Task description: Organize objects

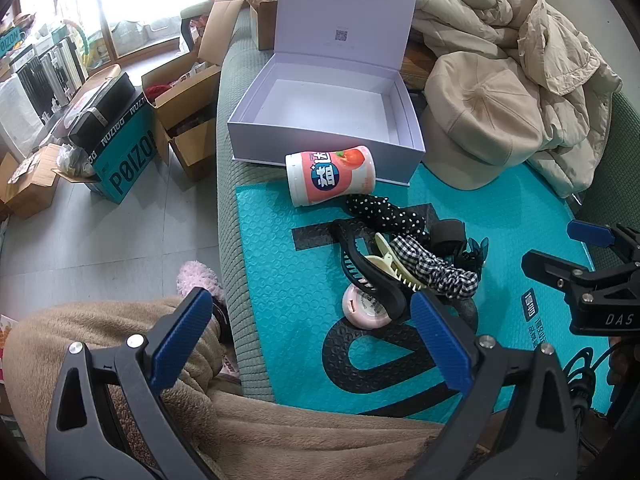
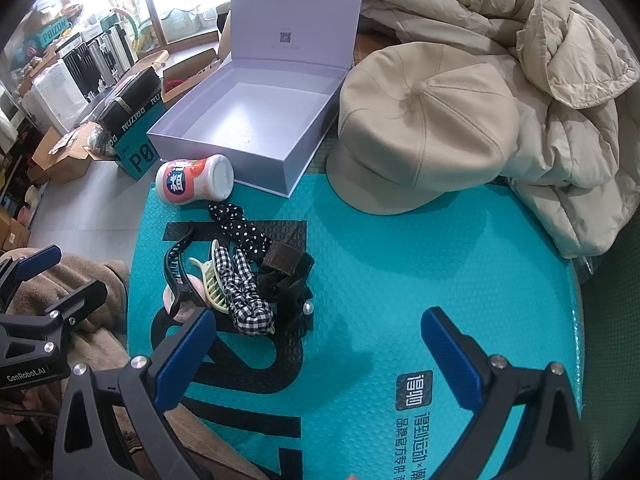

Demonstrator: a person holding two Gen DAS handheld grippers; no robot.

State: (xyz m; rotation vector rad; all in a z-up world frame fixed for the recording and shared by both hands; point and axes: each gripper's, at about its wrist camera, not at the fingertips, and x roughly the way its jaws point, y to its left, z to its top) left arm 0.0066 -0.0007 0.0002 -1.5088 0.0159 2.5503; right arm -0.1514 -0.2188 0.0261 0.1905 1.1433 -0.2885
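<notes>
Both the left gripper (image 1: 312, 332) and the right gripper (image 2: 316, 344) are held spread wide and empty above a teal bubble-wrap mailer (image 2: 420, 280). A pile of hair clips and fabric scrunchies (image 2: 240, 280) is heaped on it, beside a toppled pink-and-white plastic bottle (image 1: 332, 178). Just behind, an open white cardboard box (image 1: 320, 108) is seen empty.
</notes>
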